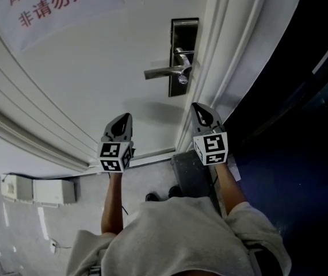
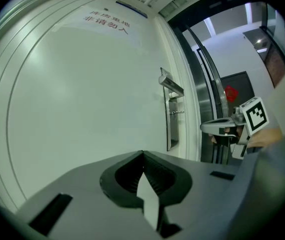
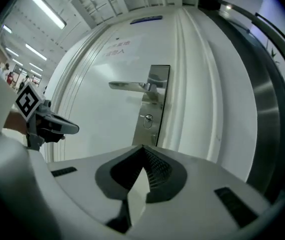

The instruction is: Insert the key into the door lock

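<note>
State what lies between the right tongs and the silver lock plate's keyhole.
Nothing: the right gripper view shows a bare gap from the shut right tongs to the round keyhole.

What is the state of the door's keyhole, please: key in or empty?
Empty: the right gripper view shows the keyhole bare below the lever handle, no key in it.

Looks like a storeroom entrance in a large public or commercial building — white door [image 1: 95, 68] with a taped paper notice [image 1: 49, 4] in red Chinese print, steel lever handle [image 1: 163, 72] on a metal lock plate [image 1: 184, 33], long ceiling strip lights [image 3: 48, 9], brushed steel panel [image 3: 270, 109] beside the frame
</note>
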The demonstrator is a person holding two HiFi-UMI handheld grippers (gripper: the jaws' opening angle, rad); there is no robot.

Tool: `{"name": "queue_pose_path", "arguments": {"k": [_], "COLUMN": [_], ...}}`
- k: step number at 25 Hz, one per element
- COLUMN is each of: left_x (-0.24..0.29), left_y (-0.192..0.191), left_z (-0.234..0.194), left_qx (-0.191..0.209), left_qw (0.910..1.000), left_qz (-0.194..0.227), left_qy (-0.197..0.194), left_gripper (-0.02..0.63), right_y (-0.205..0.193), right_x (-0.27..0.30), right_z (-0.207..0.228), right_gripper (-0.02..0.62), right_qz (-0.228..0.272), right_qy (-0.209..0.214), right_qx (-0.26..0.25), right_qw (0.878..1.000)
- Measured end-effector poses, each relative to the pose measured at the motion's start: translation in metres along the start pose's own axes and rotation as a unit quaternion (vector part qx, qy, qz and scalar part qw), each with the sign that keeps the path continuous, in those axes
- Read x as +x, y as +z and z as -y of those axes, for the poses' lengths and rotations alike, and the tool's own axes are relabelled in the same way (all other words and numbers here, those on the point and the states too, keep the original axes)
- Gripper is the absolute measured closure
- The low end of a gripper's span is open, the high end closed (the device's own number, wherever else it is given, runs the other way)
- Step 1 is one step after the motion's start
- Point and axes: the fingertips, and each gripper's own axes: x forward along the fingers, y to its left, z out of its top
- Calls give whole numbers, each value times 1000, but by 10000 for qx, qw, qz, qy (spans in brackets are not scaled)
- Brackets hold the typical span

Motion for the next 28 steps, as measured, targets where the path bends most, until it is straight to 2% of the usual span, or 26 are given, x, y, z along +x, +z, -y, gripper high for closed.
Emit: {"name": "queue_pose_path", "arguments": {"k": [3,8,21,28], "left_x": [-2,-10,-41,-52], "left_y": [-1,-4,-11,-15], "left_z": [-3,-9,-42,-56], "left_qx": [-11,-78,-173,-196], "left_qw": [10000,9998,9971,9956], "left_qz": [3,2,-4,-13], "left_qy": [52,185,736,921], "left_gripper": [589,589,589,589], "right_y": [-10,-18,-1,3], "right_x": [0,5,33,46], "right_z": [1,-12,-43,-52], "right_gripper": [572,572,573,574], "right_qz": [35,6,146,183], "right_qy": [-12,94,583,656], "right_qx": [367,497,440,440], "right_qw": [9993,9987,9972,9967]}}
